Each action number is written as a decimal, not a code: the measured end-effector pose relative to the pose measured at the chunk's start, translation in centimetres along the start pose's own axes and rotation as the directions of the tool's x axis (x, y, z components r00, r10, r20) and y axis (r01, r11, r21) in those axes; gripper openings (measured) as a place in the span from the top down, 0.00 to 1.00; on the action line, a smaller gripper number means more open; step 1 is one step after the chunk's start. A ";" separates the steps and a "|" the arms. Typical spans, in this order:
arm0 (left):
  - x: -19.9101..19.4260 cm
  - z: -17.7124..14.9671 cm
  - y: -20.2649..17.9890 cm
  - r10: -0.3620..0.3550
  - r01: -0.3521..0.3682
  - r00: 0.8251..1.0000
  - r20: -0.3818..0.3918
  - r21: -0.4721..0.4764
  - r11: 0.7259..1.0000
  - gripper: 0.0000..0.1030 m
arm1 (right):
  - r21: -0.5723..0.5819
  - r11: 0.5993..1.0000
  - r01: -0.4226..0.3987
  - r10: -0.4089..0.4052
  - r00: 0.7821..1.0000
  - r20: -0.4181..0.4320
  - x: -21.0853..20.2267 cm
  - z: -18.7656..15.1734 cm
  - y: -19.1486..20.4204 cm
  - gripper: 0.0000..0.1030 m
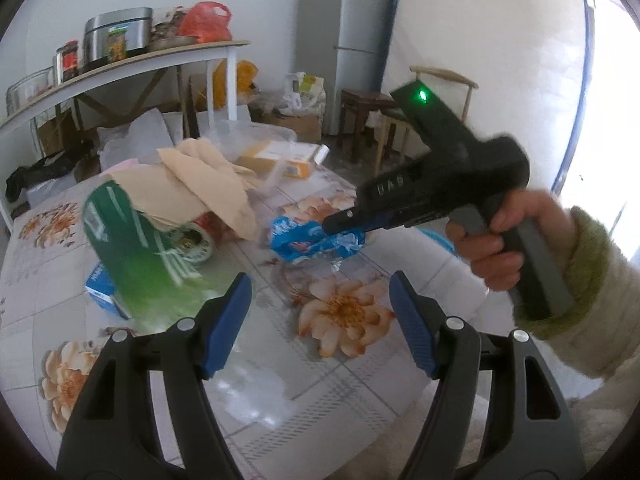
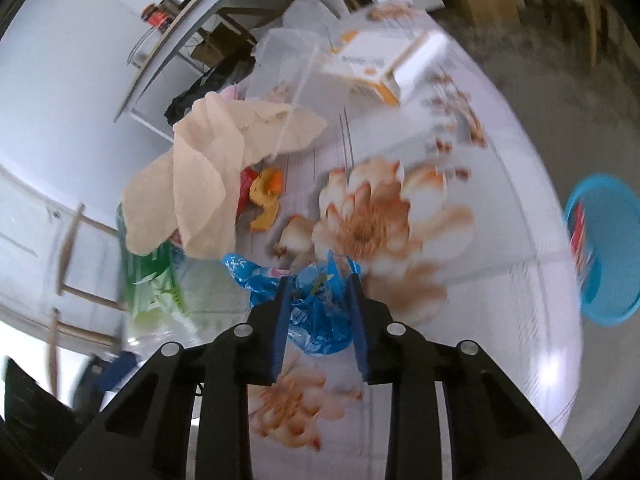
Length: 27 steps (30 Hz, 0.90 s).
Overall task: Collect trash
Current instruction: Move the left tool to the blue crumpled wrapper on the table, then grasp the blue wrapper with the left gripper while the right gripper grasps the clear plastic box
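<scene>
- In the left wrist view, the left gripper [image 1: 320, 320] was seen nearest the camera, its blue-padded jaws spread wide apart with nothing between them, held above the floral tablecloth [image 1: 344, 316].
- A green packet [image 1: 136, 248] was seen just beyond and to the left of the left finger, blurred, with a small blue-and-white box [image 1: 100, 290] beside its base.
- The blue crumpled wrapper [image 1: 316, 240] was found farther out on the table, ahead of the open jaws and well apart from them.
- The right gripper [image 1: 336, 222], held in the right hand [image 1: 508, 236], was seen with its tip touching that wrapper; a green light was lit on its body.
- Beige paper [image 1: 204, 184] was draped over a pile behind the green packet.
- In the right wrist view, the right gripper [image 2: 320, 292] was seen closest, its jaws drawn in on the blue crumpled wrapper [image 2: 316, 312], which was pinched between the two blue pads.
- The wrapper was seen bulging out ahead of and below the fingers, over the tablecloth [image 2: 500, 280].
- A blue basin [image 2: 612, 280] was seen off the table's right edge, well apart from the wrapper.
</scene>
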<state>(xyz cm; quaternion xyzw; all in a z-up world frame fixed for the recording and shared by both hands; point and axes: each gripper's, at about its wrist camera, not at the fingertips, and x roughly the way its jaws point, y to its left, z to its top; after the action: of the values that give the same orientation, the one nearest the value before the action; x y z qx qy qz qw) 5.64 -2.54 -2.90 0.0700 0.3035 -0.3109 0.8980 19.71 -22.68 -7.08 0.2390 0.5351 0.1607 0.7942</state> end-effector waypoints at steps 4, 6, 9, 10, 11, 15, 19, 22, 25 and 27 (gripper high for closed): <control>0.9 -0.7 -1.4 -0.033 0.033 0.999 -0.027 0.010 0.999 0.35 | 0.107 0.990 -0.087 0.094 0.994 -0.060 -0.1 -1.7 -1.1 0.72; 1.3 -0.8 -1.7 -0.038 0.038 0.998 -0.042 0.005 0.999 0.35 | 0.131 0.984 -0.118 0.131 0.987 -0.094 -0.1 -2.8 -1.3 0.67; 1.8 -1.0 -2.1 -0.038 0.038 0.998 -0.052 0.006 0.999 0.35 | 0.153 0.967 -0.202 0.221 0.968 -0.118 -0.6 -4.3 -1.4 0.55; 1.9 -1.1 -2.2 -0.037 0.037 0.998 -0.055 0.006 0.999 0.35 | 0.163 0.959 -0.231 0.251 0.961 -0.114 -0.8 -4.5 -1.5 0.53; 2.0 -1.1 -2.2 -0.039 0.039 0.998 -0.057 0.004 0.999 0.35 | 0.174 0.948 -0.265 0.286 0.953 -0.104 -1.2 -4.7 -1.8 0.50; 2.7 -1.1 -2.2 -0.037 0.037 0.996 -0.076 -0.011 0.999 0.35 | 0.198 0.929 -0.312 0.332 0.940 -0.076 -2.2 -5.2 -2.8 0.48; 3.2 -0.7 -2.2 -0.014 0.013 0.997 -0.075 -0.014 1.000 0.35 | 0.210 0.932 -0.297 0.311 0.949 -0.038 -2.7 -5.4 -3.7 0.48; 3.4 -0.1 -2.7 0.041 -0.040 0.999 -0.031 0.041 0.998 0.38 | 0.213 0.925 -0.313 0.321 0.947 0.000 -3.3 -5.2 -4.0 0.48; 4.0 0.2 -3.6 0.064 -0.061 0.998 -0.014 0.137 0.989 0.38 | 0.211 0.928 -0.307 0.311 0.950 0.015 -3.8 -4.8 -4.7 0.48; 4.9 0.2 -3.7 0.076 -0.070 0.997 -0.032 0.162 0.984 0.39 | 0.209 0.931 -0.299 0.301 0.953 0.022 -4.1 -4.7 -5.0 0.48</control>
<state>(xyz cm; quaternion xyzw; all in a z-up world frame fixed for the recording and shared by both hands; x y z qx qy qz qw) 6.58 -8.06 -5.33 0.1590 0.2918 -0.3000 0.8942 13.86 -27.95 -8.11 0.3994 0.5105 0.2241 0.7278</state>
